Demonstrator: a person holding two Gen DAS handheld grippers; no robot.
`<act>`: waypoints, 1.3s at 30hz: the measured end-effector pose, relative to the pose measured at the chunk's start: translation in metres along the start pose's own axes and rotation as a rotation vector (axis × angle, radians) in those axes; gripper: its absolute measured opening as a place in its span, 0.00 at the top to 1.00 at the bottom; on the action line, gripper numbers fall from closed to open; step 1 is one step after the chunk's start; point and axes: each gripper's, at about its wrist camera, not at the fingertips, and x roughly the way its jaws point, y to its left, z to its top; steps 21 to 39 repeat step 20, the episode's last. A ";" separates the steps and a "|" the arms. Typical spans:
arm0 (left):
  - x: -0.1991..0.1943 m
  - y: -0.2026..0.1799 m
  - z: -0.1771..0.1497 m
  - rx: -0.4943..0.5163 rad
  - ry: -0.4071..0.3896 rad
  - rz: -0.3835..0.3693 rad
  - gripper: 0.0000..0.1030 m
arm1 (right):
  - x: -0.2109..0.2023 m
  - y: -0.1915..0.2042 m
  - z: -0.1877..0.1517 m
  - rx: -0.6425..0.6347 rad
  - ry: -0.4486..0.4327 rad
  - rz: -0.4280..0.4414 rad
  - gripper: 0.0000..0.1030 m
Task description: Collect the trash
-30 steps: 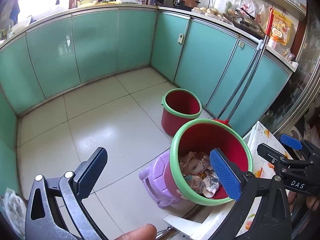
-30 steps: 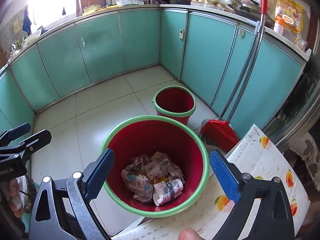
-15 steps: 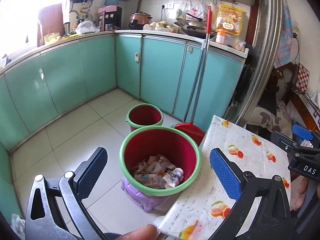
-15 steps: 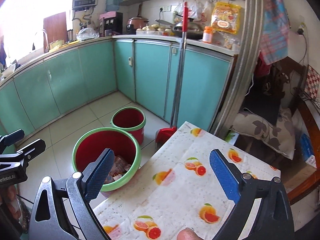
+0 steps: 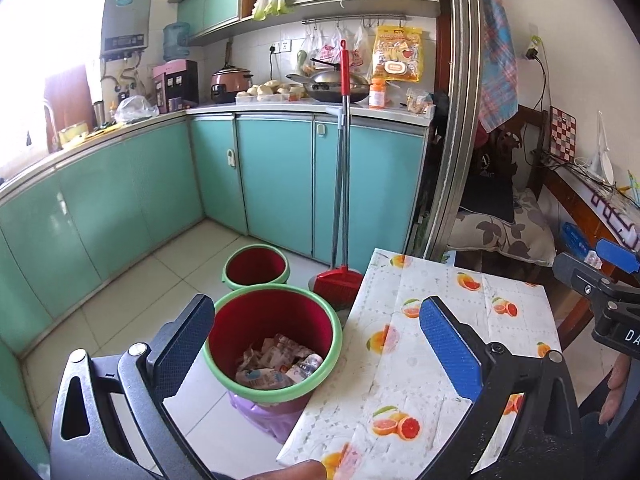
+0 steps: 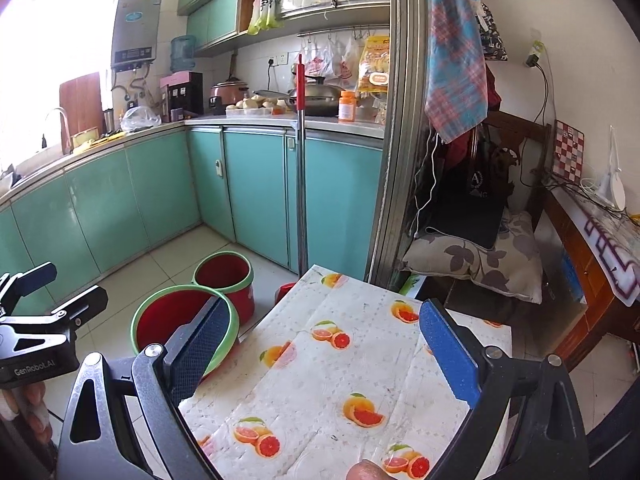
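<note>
Gripper-wise, you are holding the left gripper (image 5: 316, 344) and right gripper (image 6: 320, 344) wide apart, carrying nothing, likely because the trash (image 5: 276, 364) is lying inside the red bin (image 5: 320, 304) just beside the table (image 6: 360, 364). Wrappers underneath are staying hidden.

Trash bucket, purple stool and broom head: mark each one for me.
Trash bucket (image 5: 276, 292): left wrist view, on its green rim at the back.
Purple stool (image 5: 264, 420): left wrist view, on its side under the bucket.
Broom head (image 5: 338, 282): left wrist view, on its red bristles.
</note>
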 end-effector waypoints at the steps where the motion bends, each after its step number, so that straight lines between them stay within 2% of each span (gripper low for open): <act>1: -0.002 -0.004 0.000 0.001 0.000 -0.005 0.00 | -0.004 0.001 -0.001 0.000 -0.005 -0.005 0.06; 14: -0.013 -0.031 -0.002 0.021 -0.016 -0.032 0.00 | -0.023 -0.007 -0.005 0.024 -0.015 -0.022 0.06; 20: -0.019 -0.033 -0.002 0.025 -0.057 0.012 0.00 | -0.023 -0.007 -0.001 0.023 -0.023 -0.017 0.06; 39: -0.019 -0.033 -0.002 0.025 -0.057 0.012 0.00 | -0.023 -0.007 -0.001 0.023 -0.023 -0.017 0.06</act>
